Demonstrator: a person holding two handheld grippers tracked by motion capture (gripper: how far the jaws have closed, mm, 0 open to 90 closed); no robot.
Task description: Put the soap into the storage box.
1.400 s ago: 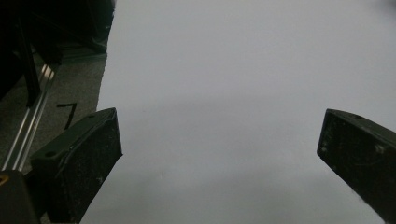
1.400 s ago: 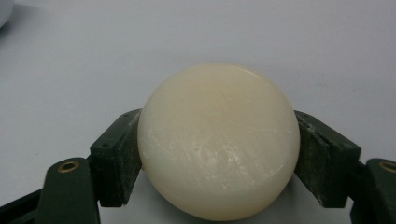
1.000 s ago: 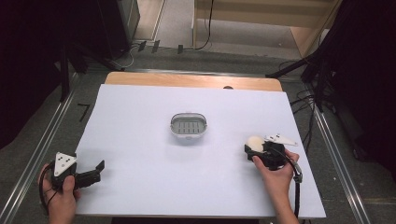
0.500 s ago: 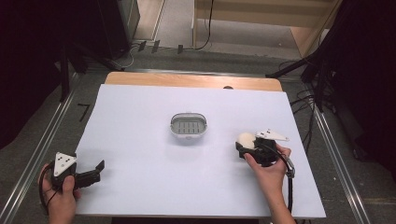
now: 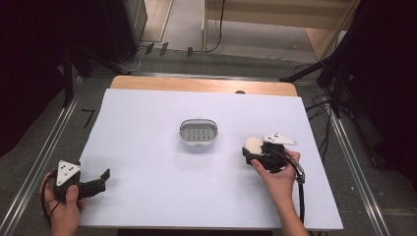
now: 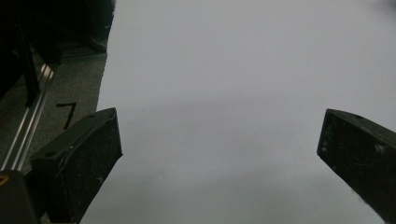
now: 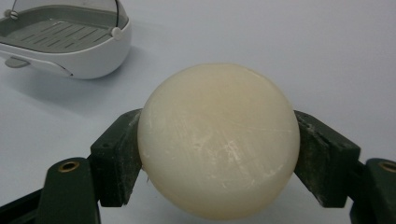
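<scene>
A round cream soap bar is clamped between the two black jaws of my right gripper, held just above the white table at the right. In the high view the soap bar shows at the gripper's left tip. A white soap dish with a grey slatted tray stands at the table's middle, to the left of the soap; the same dish appears at the upper left of the right gripper view. My left gripper rests near the front left corner, jaws wide apart with nothing between them.
The white table sheet has a wooden strip along its far edge. Metal rails run down both sides of the table. Cables and dark stands crowd the floor beyond the far edge.
My right gripper has moved left toward the dish with the soap bar in it. The left gripper has stayed put.
</scene>
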